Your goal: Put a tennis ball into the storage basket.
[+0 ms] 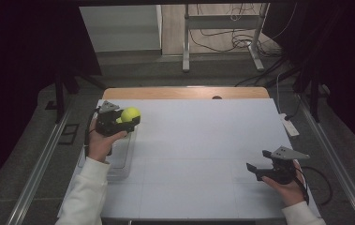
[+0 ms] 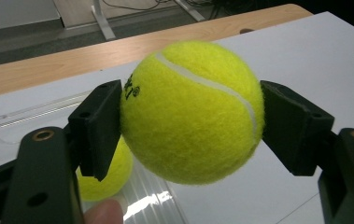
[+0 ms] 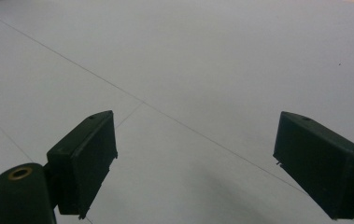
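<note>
Here, the big flat white table (image 1: 198,154) is smooth, with thin lines across it and a strip of brown wood at its far edge. On the table's left side lies a clear plastic tray (image 1: 119,161) with shiny ribbed walls. Above that tray, the left gripper (image 1: 127,119) has its hard black jaws squeezed tight on a round, fuzzy yellow tennis ball (image 2: 193,112) with a white curved seam. A second yellow ball (image 2: 102,179) rests down in the tray. Over the table's right side, the right gripper (image 1: 255,159) has its blocky black jaws spread wide, holding nothing.
</note>
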Motion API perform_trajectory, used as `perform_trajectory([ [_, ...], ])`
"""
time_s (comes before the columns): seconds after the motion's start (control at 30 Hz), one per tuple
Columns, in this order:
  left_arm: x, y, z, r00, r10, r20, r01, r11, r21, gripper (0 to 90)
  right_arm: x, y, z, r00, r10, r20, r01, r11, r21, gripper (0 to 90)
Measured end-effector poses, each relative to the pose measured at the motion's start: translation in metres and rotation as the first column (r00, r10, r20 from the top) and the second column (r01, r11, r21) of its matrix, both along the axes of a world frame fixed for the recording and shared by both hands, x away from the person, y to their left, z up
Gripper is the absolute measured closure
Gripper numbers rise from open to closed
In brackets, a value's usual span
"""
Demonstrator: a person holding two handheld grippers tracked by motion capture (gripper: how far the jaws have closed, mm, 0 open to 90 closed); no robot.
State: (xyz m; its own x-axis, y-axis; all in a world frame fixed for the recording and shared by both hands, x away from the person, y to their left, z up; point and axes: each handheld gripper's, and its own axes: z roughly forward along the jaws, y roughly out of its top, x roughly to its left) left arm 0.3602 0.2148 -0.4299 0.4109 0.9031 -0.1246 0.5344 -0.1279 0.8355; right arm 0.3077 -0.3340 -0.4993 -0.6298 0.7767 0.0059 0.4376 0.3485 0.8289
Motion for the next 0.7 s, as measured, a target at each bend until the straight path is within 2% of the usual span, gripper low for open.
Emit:
perform_trajectory([
  [0.37,-0.004,0.022,0.001,0.9984,0.057,0.005,-0.057,0.9983,-0.010,26.7,0.000,0.001,0.000,1.0000,0.003,0.000,-0.003,1.000,-0.001,13.4],
  [0.7,-0.004,0.040,-0.001,0.9938,0.111,0.006,-0.111,0.9938,-0.003,26.7,0.000,0.001,-0.001,1.0000,-0.001,-0.001,0.001,1.000,-0.002,13.4],
])
